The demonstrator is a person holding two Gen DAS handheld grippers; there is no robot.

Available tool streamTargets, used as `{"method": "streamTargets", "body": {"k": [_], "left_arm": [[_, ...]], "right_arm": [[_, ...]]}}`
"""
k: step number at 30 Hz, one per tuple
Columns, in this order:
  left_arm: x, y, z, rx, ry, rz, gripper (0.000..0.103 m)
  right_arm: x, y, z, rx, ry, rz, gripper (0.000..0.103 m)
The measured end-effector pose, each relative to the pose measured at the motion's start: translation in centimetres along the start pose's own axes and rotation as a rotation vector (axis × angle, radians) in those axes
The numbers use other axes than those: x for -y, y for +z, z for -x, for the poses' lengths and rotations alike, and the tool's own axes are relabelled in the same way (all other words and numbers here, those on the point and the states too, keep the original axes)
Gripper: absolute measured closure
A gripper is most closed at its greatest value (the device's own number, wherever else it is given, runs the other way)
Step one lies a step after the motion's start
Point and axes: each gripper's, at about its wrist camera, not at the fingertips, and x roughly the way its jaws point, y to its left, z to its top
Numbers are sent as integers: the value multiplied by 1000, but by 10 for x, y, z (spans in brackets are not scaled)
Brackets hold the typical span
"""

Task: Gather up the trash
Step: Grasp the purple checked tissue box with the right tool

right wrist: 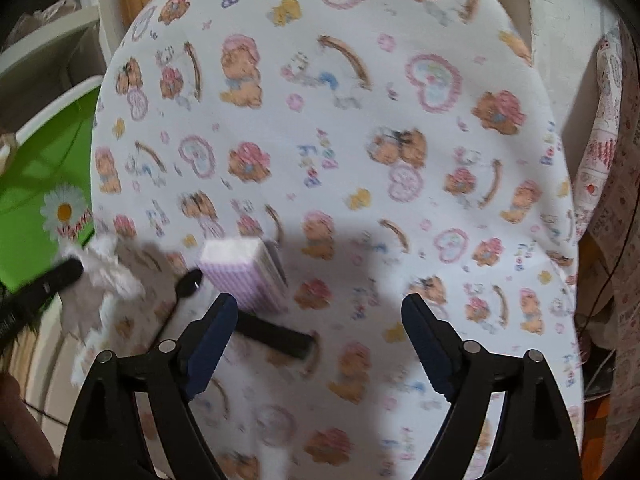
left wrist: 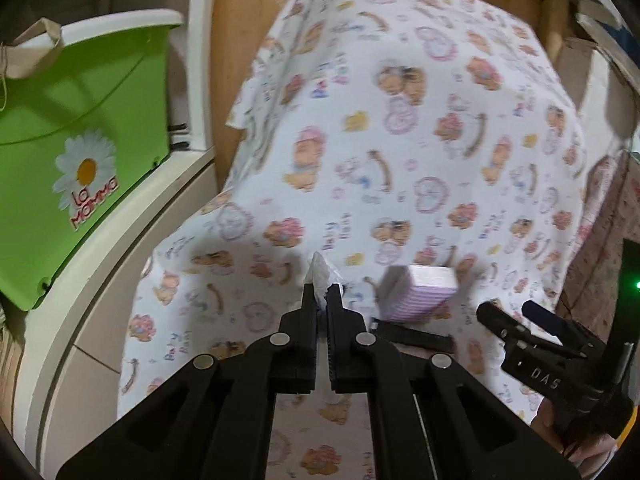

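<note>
My left gripper (left wrist: pixel 319 292) is shut on a crumpled white tissue (left wrist: pixel 320 274) and holds it above the table's left part; the tissue also shows in the right wrist view (right wrist: pixel 110 268), hanging from the left gripper (right wrist: pixel 74 270). A small purple-striped box (left wrist: pixel 418 292) stands on the bear-print cloth (left wrist: pixel 380 140), also in the right wrist view (right wrist: pixel 248 276). A black spoon (right wrist: pixel 192 284) and a black flat strip (right wrist: pixel 276 334) lie beside it. My right gripper (right wrist: pixel 316 312) is open and empty just before the box; it shows in the left wrist view (left wrist: pixel 508 312).
A green bin with a daisy label (left wrist: pixel 80 140) stands left of the table, also in the right wrist view (right wrist: pixel 36 184). A cardboard wall (left wrist: pixel 240 20) rises behind the table. A patterned cloth (right wrist: pixel 608 160) hangs at the right.
</note>
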Motion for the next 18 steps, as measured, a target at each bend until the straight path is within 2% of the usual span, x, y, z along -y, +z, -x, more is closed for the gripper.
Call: {"method": "streamTargets", "body": {"k": [2,11,13,16,17,18], "left_arm": [[0,-2,-4,-15,24,-6,99],[-13,0,-10,-30,42,42,99],[-12,1,-12,-35,36,35,99],[-7,2,-13,-30,42,16,99],[-6,1,-14,-30,44,11,99],[-5,1,-14,-32,41,9,99]], "right_arm": [[-8,3,-5,10,5,-15,17],[-52,11,-28,34,26,15,17],[-59,15,-37,17,9,34,17],[-59,18,-54,-50,33,12,17],[-57,17,-58,-61,43,-14,23],[-55,16,-60,-68,54,-41,34]]}}
